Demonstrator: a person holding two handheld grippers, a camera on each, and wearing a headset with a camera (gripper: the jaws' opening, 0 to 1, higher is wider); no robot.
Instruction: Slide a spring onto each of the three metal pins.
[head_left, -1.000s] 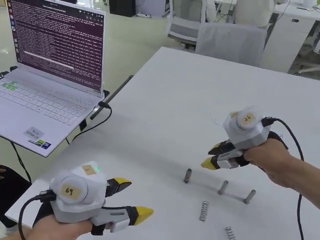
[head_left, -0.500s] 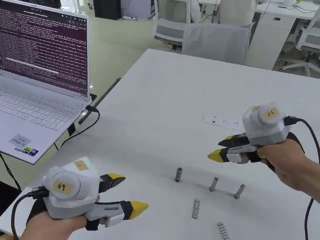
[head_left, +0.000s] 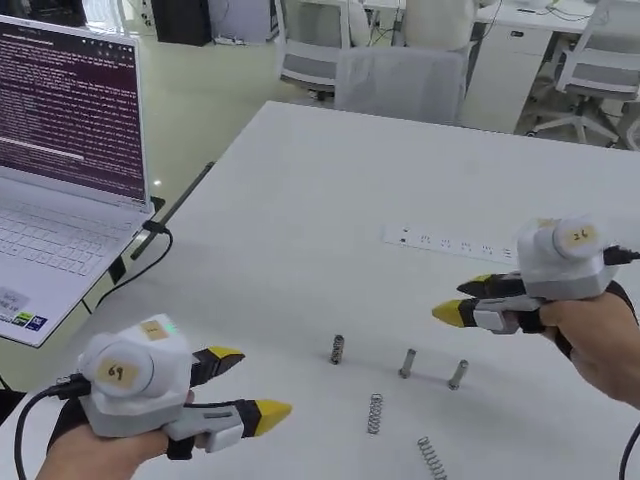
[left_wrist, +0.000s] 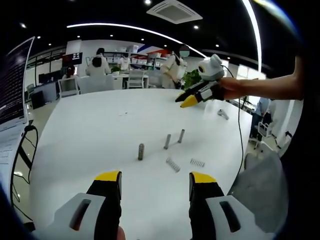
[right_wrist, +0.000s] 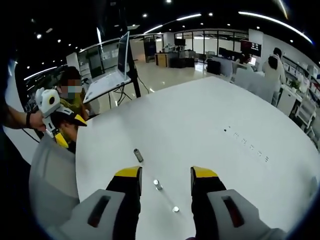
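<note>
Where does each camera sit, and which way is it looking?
Head view: on the person's head, facing forward and down at the table, pins and loose springs; both hands show, holding the left gripper and right gripper.
Left gripper view: on the left gripper, facing along its open jaws across the pins to the right gripper and its forearm.
Right gripper view: on the right gripper, facing along its open jaws over the pins toward the laptop.
Shared: both gripper views see the pins and the other gripper.

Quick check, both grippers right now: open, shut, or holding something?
Left gripper: open, holding nothing.
Right gripper: open, holding nothing.
</note>
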